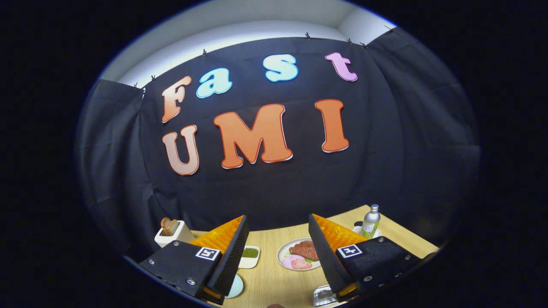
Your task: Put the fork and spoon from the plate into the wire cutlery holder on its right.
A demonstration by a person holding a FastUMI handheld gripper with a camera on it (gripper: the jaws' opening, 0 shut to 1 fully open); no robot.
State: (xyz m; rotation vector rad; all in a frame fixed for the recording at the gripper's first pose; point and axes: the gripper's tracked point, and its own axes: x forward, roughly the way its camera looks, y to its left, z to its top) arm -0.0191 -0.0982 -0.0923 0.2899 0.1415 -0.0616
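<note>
The light wooden tabletop [274, 280] stretches across the scene below the black cloth wall, and everything else sits on it. The gripper [278, 226] hangs above the near part of the table with its two fingers spread wide apart and nothing between them; through the gap the bare wood and the plate beyond are plain to see.

Just ahead of the fingers, partly covered by the right one, sits the round white plate [286, 252] holding a brown slab of meat, pink slices and a bit of green. No fork or spoon can be made out on the part of the plate that shows, so their long axes and the way they point cannot be told. Beyond the left finger stands a white box-shaped toaster [182, 234] with a brown slice of bread [169, 226] sticking up out of its top. Beyond the right finger a slim silver bottle with a pale cap [370, 220] stands upright on a small white saucer [376, 233] near the far edge of the table.

Beside the inner edge of the left finger lies a small white rectangular dish of green bits [250, 256]. Close under the right finger, near the table's front edge, a piece of shiny wire-and-metal ware [322, 296] peeks out; it may be the cutlery holder, but too little shows to be sure. A pale blue round dish [236, 287] shows below the left finger
</note>
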